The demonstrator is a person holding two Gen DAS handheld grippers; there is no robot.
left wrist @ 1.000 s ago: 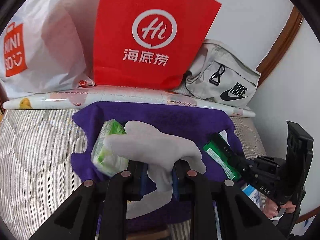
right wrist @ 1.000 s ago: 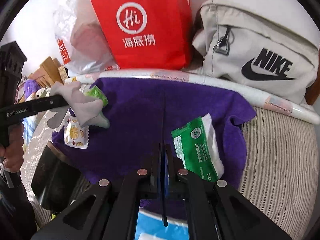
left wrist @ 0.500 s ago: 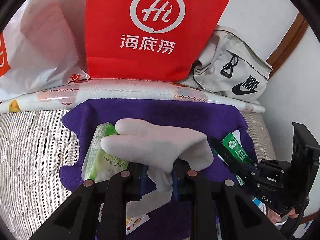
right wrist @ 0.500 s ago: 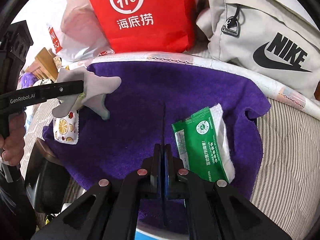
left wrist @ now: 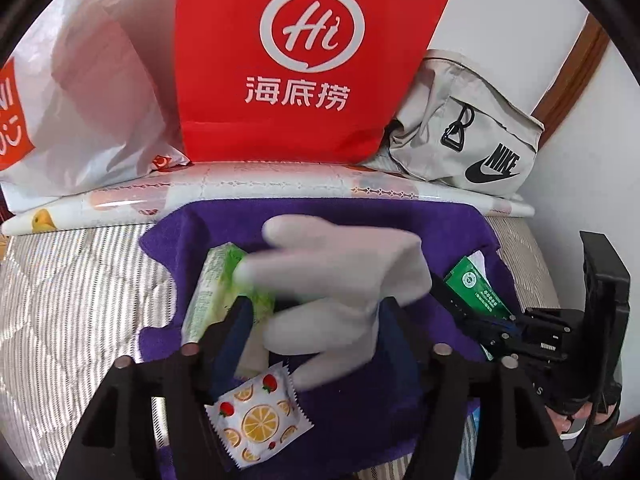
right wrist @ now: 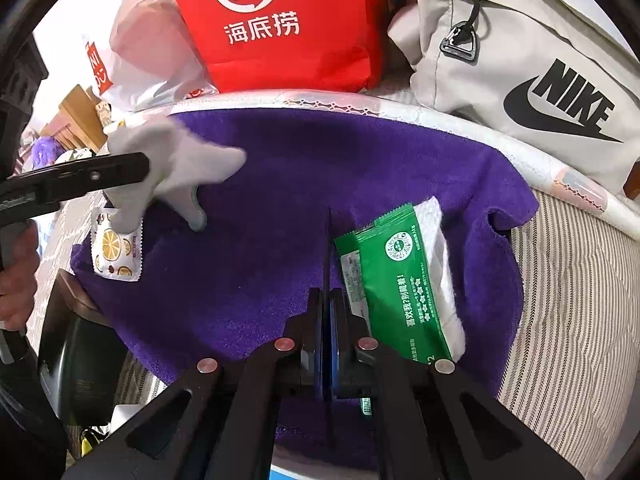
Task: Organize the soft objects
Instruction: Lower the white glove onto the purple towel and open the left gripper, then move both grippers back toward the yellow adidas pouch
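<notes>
A grey soft glove-shaped toy hangs blurred between the spread fingers of my left gripper, just above the purple towel. In the right wrist view the toy sits at the left gripper's tip. A light-green tissue pack and a fruit-print packet lie on the towel under it. A green wipes pack lies on the towel right of my right gripper, which is shut and empty.
A red paper bag, a white plastic bag and a beige Nike bag stand behind a rolled printed sheet. The towel lies on a striped mattress. Wooden furniture is at far left.
My left gripper has opened and the grey toy is slipping free, blurred. Both grippers have moved forward over the towel. The fruit-print packet now shows under the left gripper.
</notes>
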